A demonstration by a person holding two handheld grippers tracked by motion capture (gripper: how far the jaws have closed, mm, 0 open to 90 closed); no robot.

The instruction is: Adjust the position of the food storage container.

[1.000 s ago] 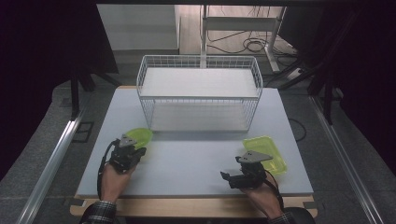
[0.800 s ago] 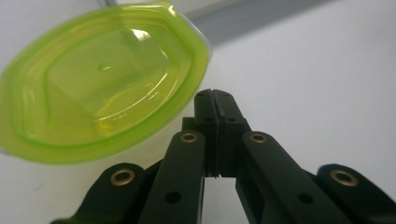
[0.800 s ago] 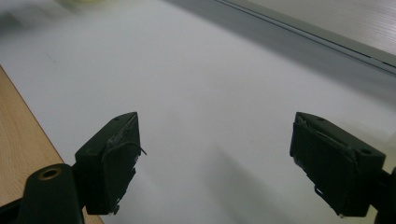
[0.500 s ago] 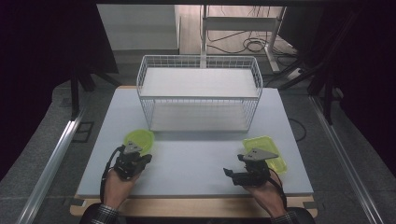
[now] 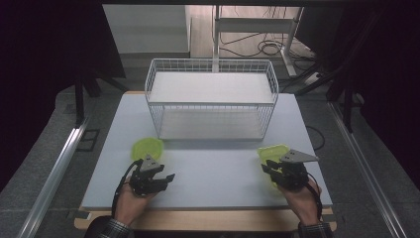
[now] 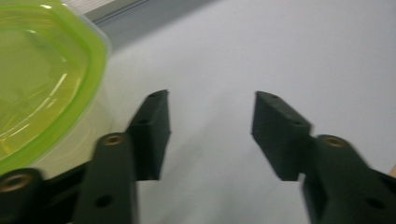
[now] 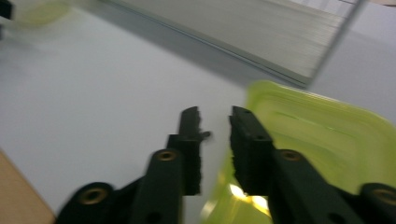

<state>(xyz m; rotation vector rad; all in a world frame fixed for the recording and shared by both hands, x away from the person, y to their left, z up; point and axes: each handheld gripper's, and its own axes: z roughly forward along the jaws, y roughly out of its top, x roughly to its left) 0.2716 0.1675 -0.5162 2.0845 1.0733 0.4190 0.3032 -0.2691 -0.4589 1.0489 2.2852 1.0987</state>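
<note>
A round lime-green container point(image 5: 147, 148) point(image 6: 42, 79) sits on the white table left of centre. My left gripper point(image 5: 166, 179) point(image 6: 210, 130) lies just in front of it and to its right. Its jaws have just been opening and stand open over bare table. A second lime-green container point(image 5: 271, 152) point(image 7: 322, 140) rests at the right. My right gripper point(image 5: 270, 168) point(image 7: 215, 116) is at its near edge. Its jaws have just been closing, one finger point(image 7: 252, 144) inside the rim and the other outside, shut on the wall.
A white wire basket point(image 5: 210, 106) stands at the back middle of the table point(image 5: 218, 168) with its open top upward. A wooden strip point(image 5: 208, 220) runs along the table's near edge. Cables lie on the floor behind the table.
The left gripper has drawn back and rightward from its green container, and its jaws have opened. The right gripper has shifted right and up onto the other container's edge, with its jaws closing.
</note>
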